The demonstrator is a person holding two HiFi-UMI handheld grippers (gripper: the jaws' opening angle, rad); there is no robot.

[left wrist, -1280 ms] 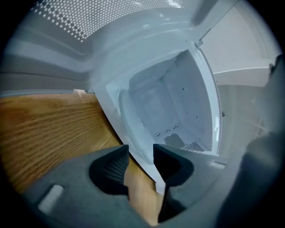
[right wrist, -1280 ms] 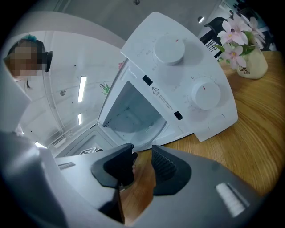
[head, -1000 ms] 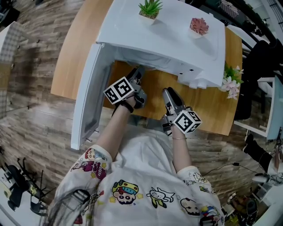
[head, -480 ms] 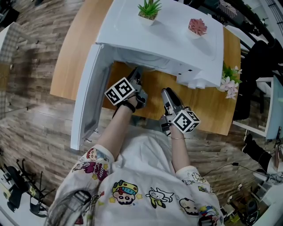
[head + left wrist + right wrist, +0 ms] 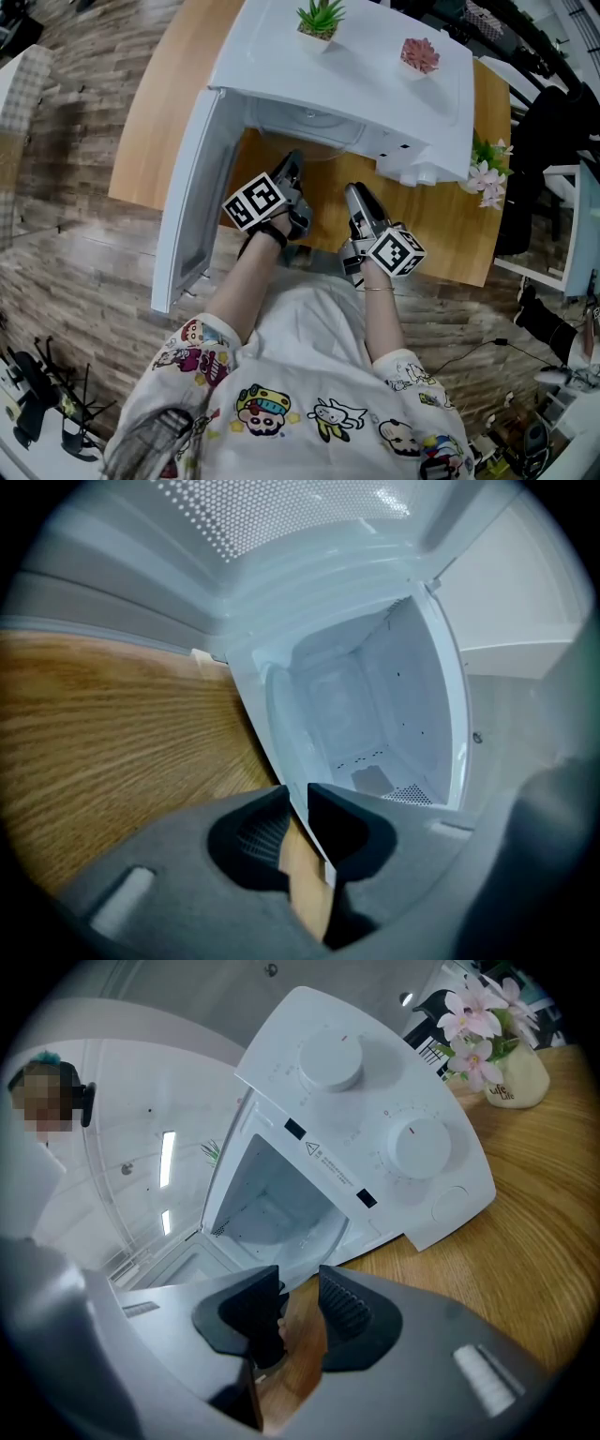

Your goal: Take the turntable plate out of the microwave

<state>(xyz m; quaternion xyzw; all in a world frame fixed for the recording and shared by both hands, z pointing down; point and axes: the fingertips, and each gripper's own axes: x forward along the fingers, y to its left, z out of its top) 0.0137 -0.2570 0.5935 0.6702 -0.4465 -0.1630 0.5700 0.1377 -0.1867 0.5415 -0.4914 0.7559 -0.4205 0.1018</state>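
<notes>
Two grippers: side by side before the open front of the microwave (image 5: 375, 66), the left one closer to the opening.
Left gripper (image 5: 297, 797): clenched on the front rim of the turntable plate (image 5: 275, 726); its jaws have just been closing, and a thin pale edge of the plate runs between the pads.
Right gripper (image 5: 300, 1283): released, jaws apart, only bare wood showing in the gap.
Turntable plate: inside the cavity, its front rim at the mouth where the left gripper has it.
Microwave: white, two round knobs on the panel right of the cavity.
Door (image 5: 187, 206): swung wide to the left, perforated window facing inward.
Microwave top: a green potted plant (image 5: 319, 17) and a pink one (image 5: 420, 54).
Table (image 5: 450, 225): wood, carrying the microwave; pale pink flowers (image 5: 489, 176) stand just beside the microwave's right side.
Person: at the table's near edge, in a cartoon-print shirt (image 5: 281, 403).
</notes>
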